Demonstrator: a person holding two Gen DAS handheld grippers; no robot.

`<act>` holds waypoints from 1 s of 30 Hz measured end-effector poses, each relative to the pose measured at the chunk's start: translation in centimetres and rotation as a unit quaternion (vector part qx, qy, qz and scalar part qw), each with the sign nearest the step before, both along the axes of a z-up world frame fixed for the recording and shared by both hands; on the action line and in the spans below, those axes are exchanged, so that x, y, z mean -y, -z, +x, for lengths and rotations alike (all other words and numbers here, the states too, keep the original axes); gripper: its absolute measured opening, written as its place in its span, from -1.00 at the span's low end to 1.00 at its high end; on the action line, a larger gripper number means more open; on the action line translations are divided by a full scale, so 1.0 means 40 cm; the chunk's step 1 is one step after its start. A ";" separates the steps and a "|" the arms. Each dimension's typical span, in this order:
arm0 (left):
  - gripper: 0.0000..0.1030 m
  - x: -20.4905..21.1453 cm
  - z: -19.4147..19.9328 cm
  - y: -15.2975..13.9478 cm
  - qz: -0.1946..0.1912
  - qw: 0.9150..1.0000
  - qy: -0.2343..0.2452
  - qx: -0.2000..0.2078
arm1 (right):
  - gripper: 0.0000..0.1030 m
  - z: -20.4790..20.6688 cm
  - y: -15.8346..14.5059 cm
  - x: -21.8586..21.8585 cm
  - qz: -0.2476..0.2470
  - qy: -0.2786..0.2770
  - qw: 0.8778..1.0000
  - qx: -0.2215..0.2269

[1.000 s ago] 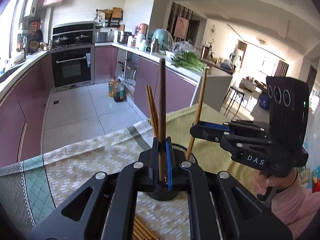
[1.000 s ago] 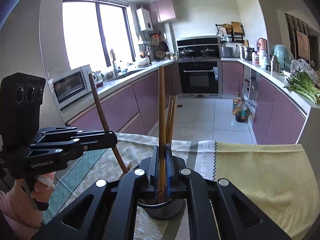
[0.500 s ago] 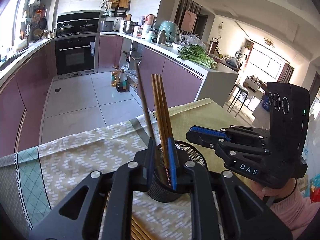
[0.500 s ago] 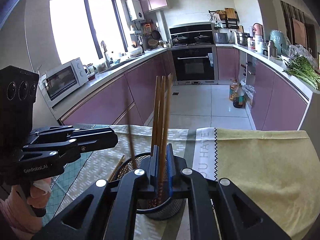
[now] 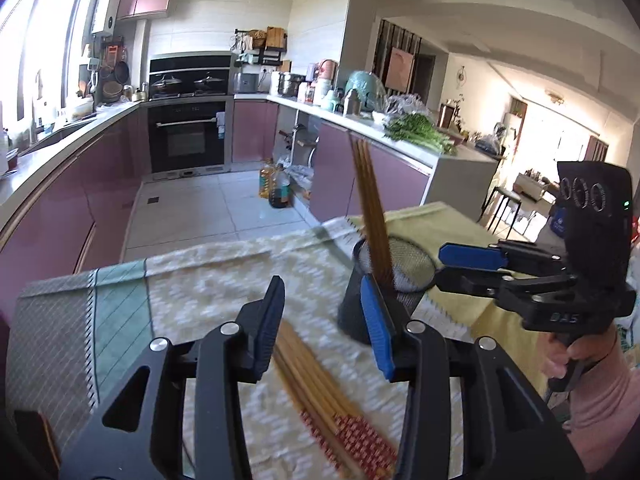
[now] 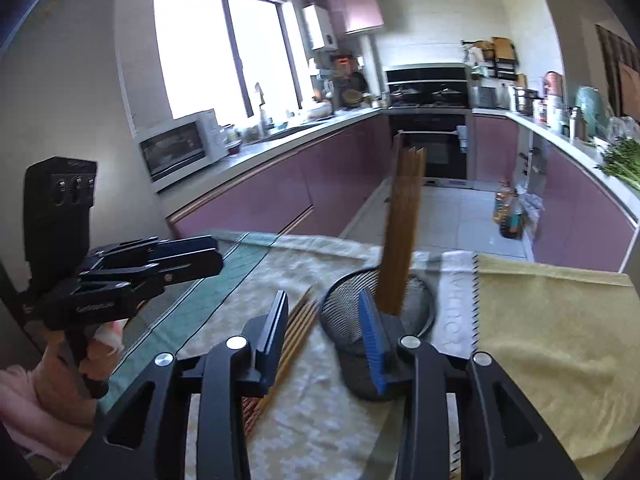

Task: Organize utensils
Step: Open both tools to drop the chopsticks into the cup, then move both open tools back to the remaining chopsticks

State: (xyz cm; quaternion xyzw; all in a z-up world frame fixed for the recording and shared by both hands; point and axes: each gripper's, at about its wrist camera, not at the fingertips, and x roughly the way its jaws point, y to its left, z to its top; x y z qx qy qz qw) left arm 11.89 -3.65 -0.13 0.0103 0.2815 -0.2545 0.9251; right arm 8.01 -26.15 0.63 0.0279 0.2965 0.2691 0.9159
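We are holding both the left gripper point(image 5: 324, 320) and right gripper point(image 6: 326, 334) wide, empty, beside the mesh holder point(image 6: 352, 364) of chopsticks point(image 6: 402, 236); "DAS" is showing on the right one.

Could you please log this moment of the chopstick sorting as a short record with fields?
left gripper: open, empty
right gripper: open, empty
mesh holder: upright on the tablecloth
chopsticks in holder: a bunch, standing, leaning
loose chopsticks: lying on the tablecloth beside the holder
image quality: motion blur, exact count unclear
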 end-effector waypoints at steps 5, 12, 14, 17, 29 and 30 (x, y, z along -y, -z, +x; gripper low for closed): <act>-0.23 -0.038 -0.015 0.082 0.018 0.999 -0.014 -0.045 | -0.28 -0.005 0.084 -0.067 -0.009 -0.025 0.998 -0.051; -0.23 -0.057 -0.019 0.203 0.035 0.994 -0.024 -0.102 | -0.28 -0.005 0.170 -0.129 -0.017 -0.034 0.994 -0.103; -0.23 -0.058 -0.017 0.227 0.037 0.992 -0.025 -0.116 | -0.28 -0.005 0.181 -0.133 -0.021 -0.032 0.993 -0.109; -0.23 -0.052 -0.016 0.250 0.045 0.990 -0.024 -0.128 | -0.29 0.000 0.197 -0.147 -0.024 -0.028 0.992 -0.120; -0.23 -0.030 0.002 0.273 0.064 0.986 -0.028 -0.148 | -0.29 0.012 0.215 -0.164 -0.042 -0.017 0.990 -0.132; -0.23 -0.028 0.004 0.274 0.065 0.986 -0.028 -0.149 | -0.29 0.014 0.216 -0.169 -0.044 -0.016 0.990 -0.132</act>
